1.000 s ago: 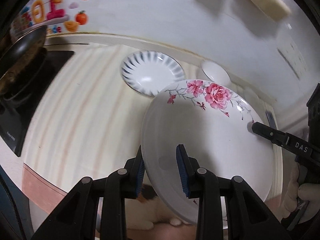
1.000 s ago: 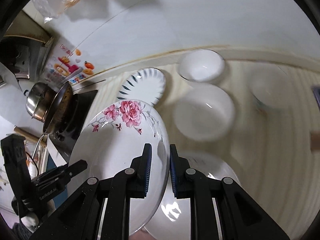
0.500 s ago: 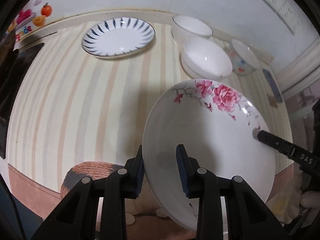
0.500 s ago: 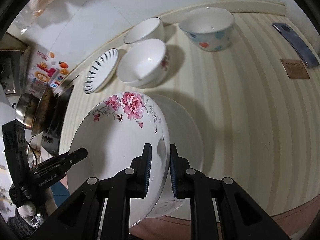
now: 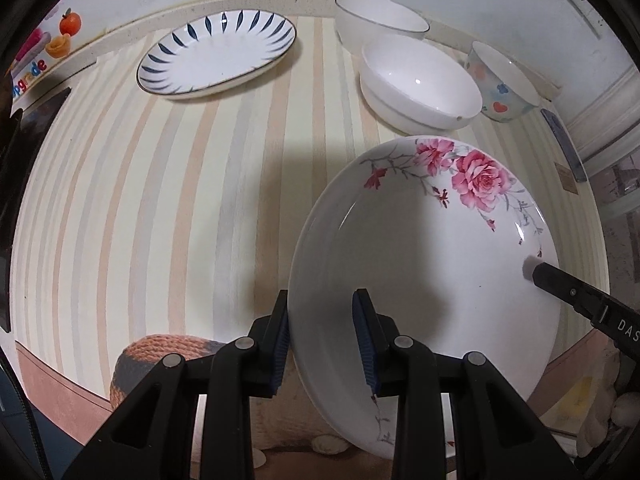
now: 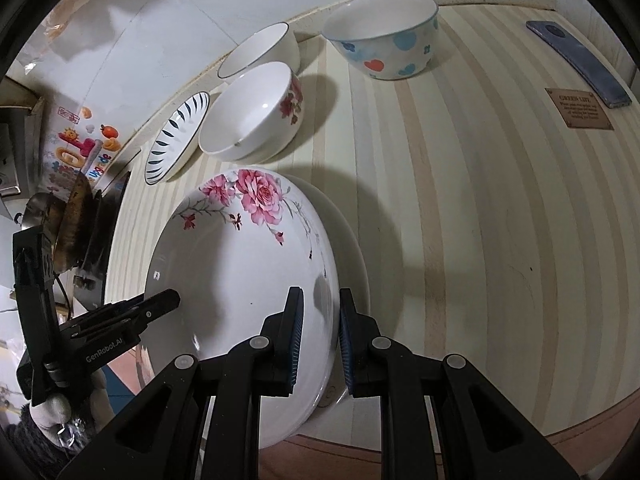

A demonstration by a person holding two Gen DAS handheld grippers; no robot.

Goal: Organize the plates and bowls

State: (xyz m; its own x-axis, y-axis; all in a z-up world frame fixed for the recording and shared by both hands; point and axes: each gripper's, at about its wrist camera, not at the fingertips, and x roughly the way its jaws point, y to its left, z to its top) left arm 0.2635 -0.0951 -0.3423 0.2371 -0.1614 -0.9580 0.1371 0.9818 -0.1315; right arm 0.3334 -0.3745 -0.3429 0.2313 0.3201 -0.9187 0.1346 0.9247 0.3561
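Note:
A white plate with pink roses (image 5: 424,264) (image 6: 240,280) is held by both grippers at opposite rims. My left gripper (image 5: 322,340) is shut on its near rim; my right gripper (image 6: 318,332) is shut on the other rim. The plate hangs tilted just over a plain white plate (image 6: 352,248) on the striped counter. A blue-striped plate (image 5: 218,56) (image 6: 176,140) lies at the back. A rose-marked white bowl (image 5: 420,84) (image 6: 252,112), a plain white bowl (image 5: 380,20) (image 6: 260,52) and a heart-patterned bowl (image 5: 504,84) (image 6: 384,36) stand behind.
The striped counter (image 5: 160,208) ends at a front edge near me. A stove with a pan (image 6: 72,220) lies to the left. A dark phone (image 6: 580,60) and a brown label (image 6: 578,108) lie at the right. A woven stool (image 5: 168,356) sits below the edge.
Both grippers have carried the rose plate down and forward over the counter, closer to the plain white plate. The view has tilted from the wall to the countertop.

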